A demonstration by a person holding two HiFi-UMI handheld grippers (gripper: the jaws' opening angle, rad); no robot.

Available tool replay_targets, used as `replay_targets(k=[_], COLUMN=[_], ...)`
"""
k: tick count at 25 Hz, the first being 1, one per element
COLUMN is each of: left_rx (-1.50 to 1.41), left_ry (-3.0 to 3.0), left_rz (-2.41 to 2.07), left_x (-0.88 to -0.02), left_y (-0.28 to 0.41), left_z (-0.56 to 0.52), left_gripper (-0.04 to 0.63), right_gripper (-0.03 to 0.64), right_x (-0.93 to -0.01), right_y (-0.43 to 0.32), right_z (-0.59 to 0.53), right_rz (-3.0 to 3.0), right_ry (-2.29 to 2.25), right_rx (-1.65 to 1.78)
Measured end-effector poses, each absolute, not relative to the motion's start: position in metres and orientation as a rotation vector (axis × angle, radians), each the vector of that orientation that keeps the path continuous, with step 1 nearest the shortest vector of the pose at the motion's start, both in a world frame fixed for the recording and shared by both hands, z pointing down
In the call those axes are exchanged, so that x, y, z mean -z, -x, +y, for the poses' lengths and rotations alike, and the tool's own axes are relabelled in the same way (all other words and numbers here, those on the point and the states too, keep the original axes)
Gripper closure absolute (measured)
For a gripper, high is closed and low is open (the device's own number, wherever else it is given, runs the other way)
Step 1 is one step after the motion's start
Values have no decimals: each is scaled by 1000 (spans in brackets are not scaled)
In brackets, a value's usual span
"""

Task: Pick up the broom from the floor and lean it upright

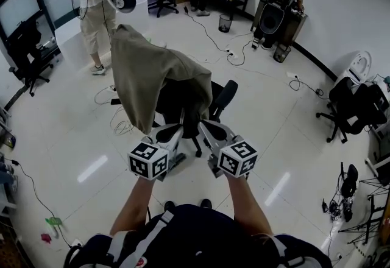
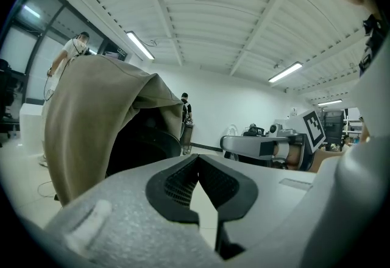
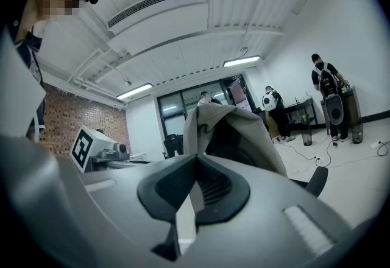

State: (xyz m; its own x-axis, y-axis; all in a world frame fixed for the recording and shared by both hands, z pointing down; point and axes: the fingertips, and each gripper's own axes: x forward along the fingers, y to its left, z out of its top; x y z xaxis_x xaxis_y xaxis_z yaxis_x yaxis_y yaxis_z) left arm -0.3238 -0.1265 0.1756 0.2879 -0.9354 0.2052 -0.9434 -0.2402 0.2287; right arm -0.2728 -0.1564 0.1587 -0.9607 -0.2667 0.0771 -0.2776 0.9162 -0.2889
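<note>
1. Left gripper [image 1: 166, 136]: jaws fully closed, nothing held.
2. Right gripper [image 1: 213, 133]: jaws closed tip to tip, empty.
3. Both face the black office chair [image 1: 183, 101] draped with a khaki cloth jacket [image 1: 143, 72].
4. Broom: not discernible in any view.

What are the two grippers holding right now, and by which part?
Nothing. The left gripper and the right gripper both have their jaws closed together, empty, in front of a chair draped with cloth.
</note>
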Motion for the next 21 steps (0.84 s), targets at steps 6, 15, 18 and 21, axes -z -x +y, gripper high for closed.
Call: replay_targets(k=[6, 15, 18, 21], left_rx=[33, 39, 38, 38], left_ry=[-2255, -2255, -2251, -2250], left_rz=[-1680, -1682, -1685, -1686], left_x=[-170, -169, -170, -169], left_y=[327, 326, 326, 325], left_z=[-121, -123, -123, -123], left_gripper=[594, 594, 594, 594], right_gripper=[615, 615, 617, 617], right_x=[-158, -155, -156, -157], right_y=[277, 273, 272, 270], right_z=[-152, -153, -156, -157], right_rz=[-3044, -3043, -3028, -3017], right_ry=[-438, -451, -479, -491], right_rx=[-483, -477, -459, -437])
